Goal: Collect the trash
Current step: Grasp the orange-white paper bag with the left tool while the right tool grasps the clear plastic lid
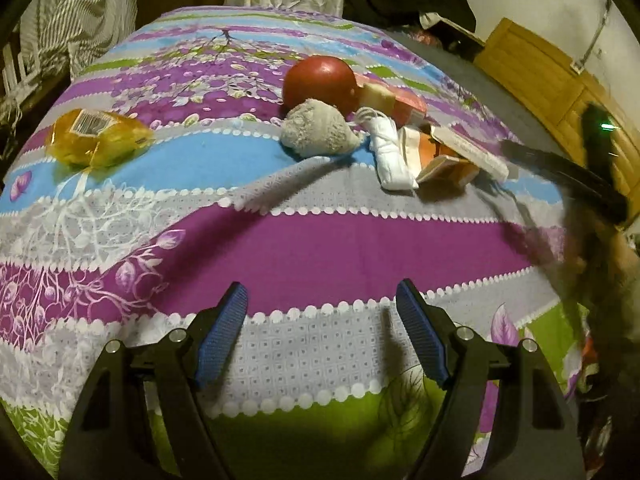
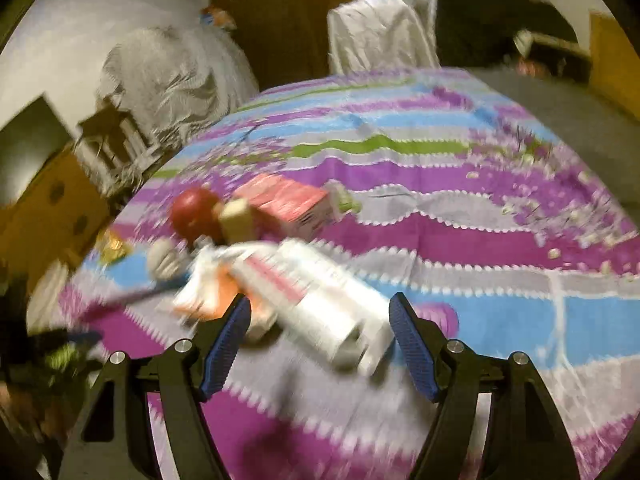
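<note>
Left gripper [image 1: 322,296]: jaws apart, nothing between them, over the near edge of the striped bedspread [image 1: 280,248]. Right gripper [image 2: 320,308]: jaws apart, gripping nothing, a blurred white carton [image 2: 320,300] lying just ahead of the fingertips.

Trash, mid-bed: red ball [image 1: 319,80], grey plush [image 1: 316,132], white packet [image 1: 390,156], orange box [image 1: 448,164], clustered together. Yellow wrapper [image 1: 98,138] well apart, near the left edge.

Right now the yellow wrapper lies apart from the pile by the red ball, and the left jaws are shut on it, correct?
Not quite. The yellow wrapper does lie apart from the pile by the red ball, but the left gripper has its jaws open and empty over the bedspread, as the left wrist view shows.
</note>
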`<action>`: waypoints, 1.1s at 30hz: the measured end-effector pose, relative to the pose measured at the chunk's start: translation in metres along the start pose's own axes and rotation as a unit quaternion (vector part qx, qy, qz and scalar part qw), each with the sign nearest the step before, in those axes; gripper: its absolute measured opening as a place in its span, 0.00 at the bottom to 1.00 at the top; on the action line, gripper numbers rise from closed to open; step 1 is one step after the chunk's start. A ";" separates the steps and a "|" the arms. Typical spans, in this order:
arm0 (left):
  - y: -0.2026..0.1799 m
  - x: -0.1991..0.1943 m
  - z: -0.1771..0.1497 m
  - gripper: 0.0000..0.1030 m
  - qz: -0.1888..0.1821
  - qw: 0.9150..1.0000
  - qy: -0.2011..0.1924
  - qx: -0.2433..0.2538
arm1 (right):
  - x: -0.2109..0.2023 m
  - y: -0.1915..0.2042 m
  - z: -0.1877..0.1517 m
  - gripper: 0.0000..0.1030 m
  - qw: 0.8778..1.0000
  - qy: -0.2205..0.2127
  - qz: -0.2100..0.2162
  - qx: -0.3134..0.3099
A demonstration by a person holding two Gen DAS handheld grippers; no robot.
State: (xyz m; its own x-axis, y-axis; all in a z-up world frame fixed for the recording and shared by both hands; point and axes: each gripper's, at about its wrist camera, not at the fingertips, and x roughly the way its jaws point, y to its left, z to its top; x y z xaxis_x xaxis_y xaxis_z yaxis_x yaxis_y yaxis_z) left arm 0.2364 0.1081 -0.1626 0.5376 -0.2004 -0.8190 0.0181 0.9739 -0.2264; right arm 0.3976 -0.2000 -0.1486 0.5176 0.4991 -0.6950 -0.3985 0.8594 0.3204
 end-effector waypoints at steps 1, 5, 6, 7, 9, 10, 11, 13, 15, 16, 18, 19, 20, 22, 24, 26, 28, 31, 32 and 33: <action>0.002 -0.001 0.001 0.71 0.001 1.000 0.000 -0.003 | 0.015 -0.001 0.004 0.71 1.000 0.012 0.007 0.007; 0.007 -0.010 -0.002 0.71 -0.001 1.000 -0.003 -0.013 | 0.041 0.043 0.000 0.73 0.997 0.038 0.055 -0.027; 0.009 -0.013 -0.002 0.71 -0.002 1.000 -0.006 -0.016 | 0.040 0.055 -0.003 0.73 0.996 0.045 0.075 -0.034; 0.011 -0.015 -0.002 0.71 -0.003 1.000 -0.008 -0.018 | 0.037 0.073 -0.010 0.73 0.992 0.053 0.099 -0.049; 0.016 -0.020 -0.003 0.71 -0.004 1.000 -0.012 -0.026 | 0.029 0.106 -0.028 0.73 0.985 0.072 0.128 -0.093; 0.018 -0.021 -0.004 0.71 -0.006 0.999 -0.013 -0.029 | 0.022 0.123 -0.039 0.72 0.979 0.086 0.145 -0.113; 0.020 -0.023 -0.004 0.71 -0.008 0.999 -0.013 -0.034 | 0.017 0.134 -0.047 0.72 0.976 0.092 0.155 -0.124; 0.026 -0.029 -0.008 0.71 -0.016 0.999 -0.016 -0.044 | -0.001 0.154 -0.066 0.72 0.964 0.112 0.186 -0.152; 0.031 -0.032 -0.011 0.71 -0.022 0.998 -0.017 -0.051 | -0.016 0.161 -0.078 0.72 0.958 0.125 0.200 -0.162; 0.033 -0.034 -0.013 0.71 -0.027 0.998 -0.016 -0.057 | -0.023 0.160 -0.082 0.72 0.958 0.128 0.198 -0.163; 0.034 -0.036 -0.014 0.71 -0.041 0.997 -0.013 -0.063 | -0.037 0.151 -0.085 0.72 0.967 0.119 0.167 -0.151; 0.031 -0.036 -0.014 0.71 -0.062 0.996 -0.007 -0.066 | -0.041 0.145 -0.087 0.72 0.971 0.112 0.159 -0.137; 0.027 -0.035 -0.014 0.71 -0.082 0.994 0.000 -0.070 | -0.046 0.135 -0.088 0.72 0.977 0.101 0.152 -0.113; 0.017 -0.030 -0.013 0.71 -0.123 0.988 0.010 -0.090 | -0.051 0.119 -0.095 0.73 0.983 0.083 0.139 -0.084; 0.003 -0.019 -0.011 0.71 -0.139 0.985 0.020 -0.104 | -0.054 0.109 -0.104 0.73 0.988 0.066 0.126 -0.053; -0.008 -0.006 -0.009 0.61 -0.144 0.983 0.028 -0.114 | -0.051 0.097 -0.110 0.73 0.990 0.057 0.126 -0.029; -0.016 0.010 -0.004 0.56 -0.148 0.980 0.034 -0.130 | -0.047 0.087 -0.116 0.73 0.990 0.051 0.127 -0.014; -0.012 0.023 0.007 0.56 -0.160 0.971 0.019 -0.177 | -0.046 0.075 -0.123 0.73 0.990 0.046 0.132 0.004; -0.011 0.025 0.010 0.56 -0.164 0.968 0.012 -0.190 | -0.044 0.077 -0.124 0.73 0.990 0.044 0.133 0.005; -0.010 0.029 0.015 0.56 -0.169 0.965 0.009 -0.203 | -0.043 0.076 -0.125 0.73 0.990 0.042 0.135 0.007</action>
State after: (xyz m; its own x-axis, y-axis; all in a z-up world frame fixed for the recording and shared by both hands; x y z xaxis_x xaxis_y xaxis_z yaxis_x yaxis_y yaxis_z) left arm 0.2643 0.0939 -0.1765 0.5438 -0.5044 -0.6707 -0.1431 0.7318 -0.6664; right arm 0.2505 -0.1700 -0.1746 0.3293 0.6998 -0.6339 -0.5029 0.6982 0.5095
